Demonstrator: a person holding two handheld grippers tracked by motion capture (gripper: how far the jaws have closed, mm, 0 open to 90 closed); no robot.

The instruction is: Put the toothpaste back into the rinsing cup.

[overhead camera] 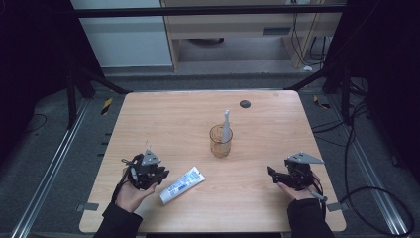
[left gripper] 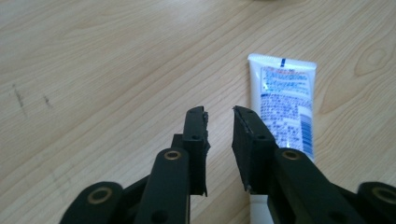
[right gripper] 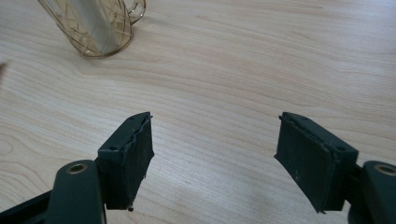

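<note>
Two grippers, both low near the person's edge of the wooden table. Left gripper: jaws drawn close, a narrow gap between them, nothing held; in the left gripper view they point along the table with the toothpaste tube just beside the right-hand jaw, apart from it.

Toothpaste tube lies flat, white with blue print, near the table's front left of centre, angled with its crimped end toward the middle. Judged light, soft-walled, a little slick; likely to squash and squirm if pinched hard mid-body. Better hold probably across the width near the stiffer shoulder at the cap end.

Amber glass cup, centre of table, upright, with a white toothbrush-like handle leaning inside. Glass judged rigid, smooth, breakable; handle on its side in the right gripper view.

Right gripper: jaws spread wide, empty, over bare wood, well apart from the cup.

Hard to make out: tube's cap end is cut off behind the left jaws; print unreadable; what the white item's head is; small dark disc near far edge unidentified.
</note>
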